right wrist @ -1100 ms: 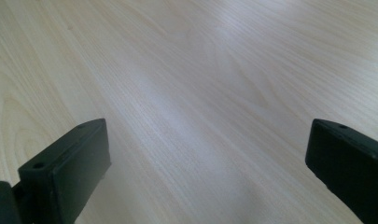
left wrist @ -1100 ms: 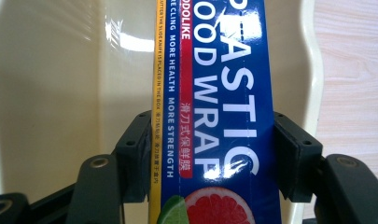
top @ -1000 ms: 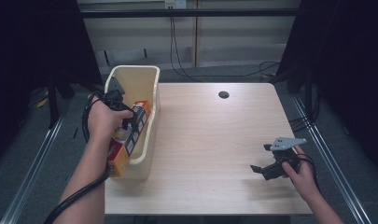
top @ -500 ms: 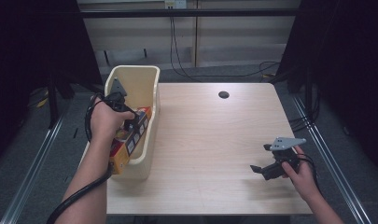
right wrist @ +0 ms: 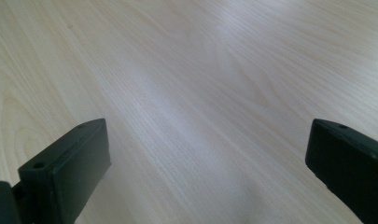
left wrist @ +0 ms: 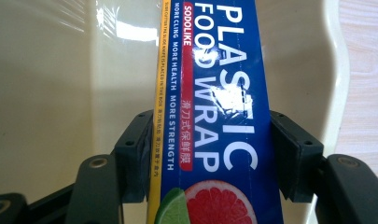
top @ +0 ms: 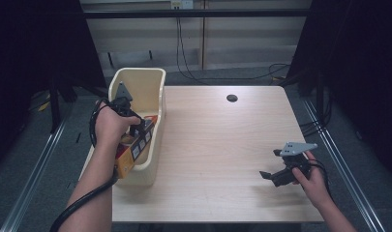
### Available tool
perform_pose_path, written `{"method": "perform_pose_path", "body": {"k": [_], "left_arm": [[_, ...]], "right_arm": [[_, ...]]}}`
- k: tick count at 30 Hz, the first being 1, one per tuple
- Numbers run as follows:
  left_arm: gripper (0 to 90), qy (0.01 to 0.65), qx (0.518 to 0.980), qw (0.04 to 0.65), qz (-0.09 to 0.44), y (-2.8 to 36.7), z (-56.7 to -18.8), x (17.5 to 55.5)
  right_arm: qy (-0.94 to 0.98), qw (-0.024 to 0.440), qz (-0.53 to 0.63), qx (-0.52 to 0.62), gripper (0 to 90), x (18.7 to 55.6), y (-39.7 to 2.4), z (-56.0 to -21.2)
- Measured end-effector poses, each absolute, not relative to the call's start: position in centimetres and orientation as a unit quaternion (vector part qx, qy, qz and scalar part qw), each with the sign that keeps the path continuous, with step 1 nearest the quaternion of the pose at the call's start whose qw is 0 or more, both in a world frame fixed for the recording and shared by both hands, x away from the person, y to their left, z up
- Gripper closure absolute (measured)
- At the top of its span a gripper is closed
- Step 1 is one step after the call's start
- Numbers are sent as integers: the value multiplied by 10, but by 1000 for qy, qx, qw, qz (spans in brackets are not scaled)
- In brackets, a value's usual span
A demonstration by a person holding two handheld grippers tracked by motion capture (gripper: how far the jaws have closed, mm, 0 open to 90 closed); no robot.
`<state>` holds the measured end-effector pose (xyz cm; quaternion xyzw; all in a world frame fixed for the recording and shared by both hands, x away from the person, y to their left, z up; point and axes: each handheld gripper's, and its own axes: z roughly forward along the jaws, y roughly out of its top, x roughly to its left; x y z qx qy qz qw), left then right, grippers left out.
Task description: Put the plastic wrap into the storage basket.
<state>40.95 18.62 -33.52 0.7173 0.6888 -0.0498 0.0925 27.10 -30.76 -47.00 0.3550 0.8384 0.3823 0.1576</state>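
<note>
A long blue and yellow box of plastic food wrap lies lengthwise in a cream plastic bin at the table's left edge. My left gripper reaches into the bin and is shut on the box, with a black pad pressed on each long side. In the high view the box shows orange and blue below the hand, its near end by the bin's front wall. My right gripper rests low over the table's front right, open, with bare wood between its jaws.
The light wooden table has a small dark round hole near its back edge. The bin's pale inner wall lies close on both sides of the box. Cables run along the floor behind the table.
</note>
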Motion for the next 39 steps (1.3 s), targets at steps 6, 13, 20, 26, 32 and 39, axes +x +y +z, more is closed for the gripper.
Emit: {"method": "perform_pose_path", "body": {"k": [6,13,20,26,32,39], "left_arm": [[397,687,719,90,-50,186,-336,410],[395,688,718,89,-47,184,-337,410],[392,684,722,83,-53,184,-337,411],[388,682,724,85,-52,183,-337,410],[379,677,729,91,-47,181,-334,410],[356,678,723,121,-43,182,-322,409]], "right_arm": [[838,160,383,354,0,271,-308,-470],[839,157,383,354,0,271,-308,-470],[838,159,383,353,0,271,-308,-470],[838,158,382,355,0,271,-308,-470],[839,157,383,354,0,271,-308,-470],[839,159,383,353,0,271,-308,-470]]}}
